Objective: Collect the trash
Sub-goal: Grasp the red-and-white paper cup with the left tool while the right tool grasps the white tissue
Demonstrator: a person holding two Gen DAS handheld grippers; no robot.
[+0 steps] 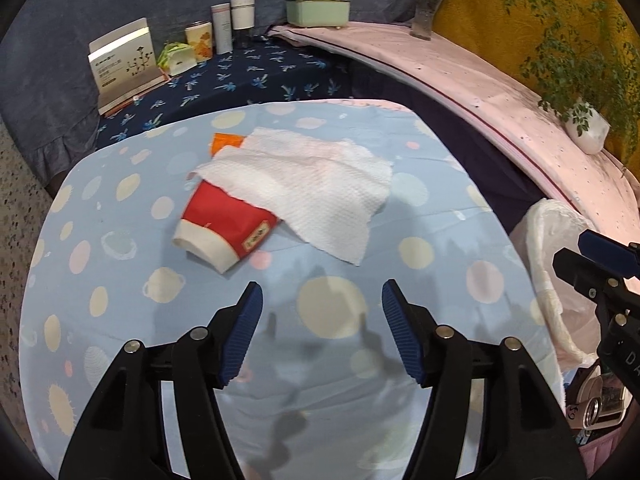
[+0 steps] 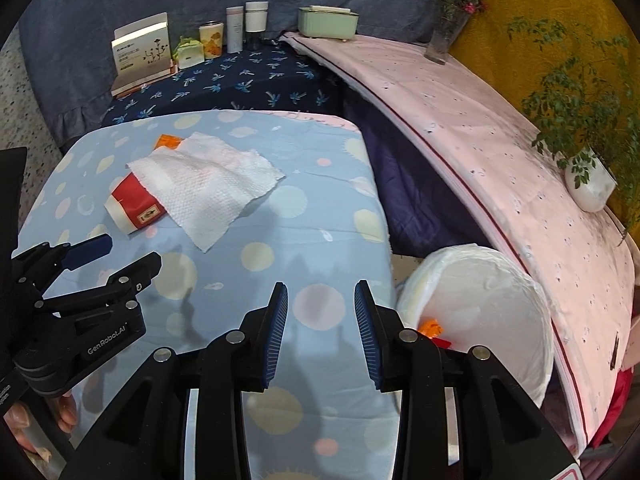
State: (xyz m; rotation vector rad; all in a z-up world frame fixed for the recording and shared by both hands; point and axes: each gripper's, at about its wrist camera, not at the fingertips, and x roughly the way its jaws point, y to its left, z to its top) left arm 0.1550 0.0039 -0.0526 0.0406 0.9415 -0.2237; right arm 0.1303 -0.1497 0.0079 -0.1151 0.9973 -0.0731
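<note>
A white paper towel (image 1: 304,184) (image 2: 208,188) lies on the blue dotted table (image 1: 328,344) (image 2: 280,240). It partly covers a red and cream paper cup (image 1: 224,228) (image 2: 132,208) lying on its side and an orange wrapper (image 1: 226,143) (image 2: 170,142). My left gripper (image 1: 322,312) (image 2: 116,252) is open and empty, just short of the cup and towel. My right gripper (image 2: 321,308) (image 1: 588,256) is open and empty, at the table's right side beside a white-lined trash bin (image 2: 492,304) (image 1: 556,280). An orange scrap (image 2: 430,326) lies in the bin.
A dark blue patterned shelf (image 1: 248,80) at the back holds a box (image 1: 124,64), tins and bottles (image 1: 232,24). A pink counter (image 2: 460,128) at the right carries a green box (image 2: 328,20), a flower vase (image 2: 446,36) and a potted plant (image 2: 588,176).
</note>
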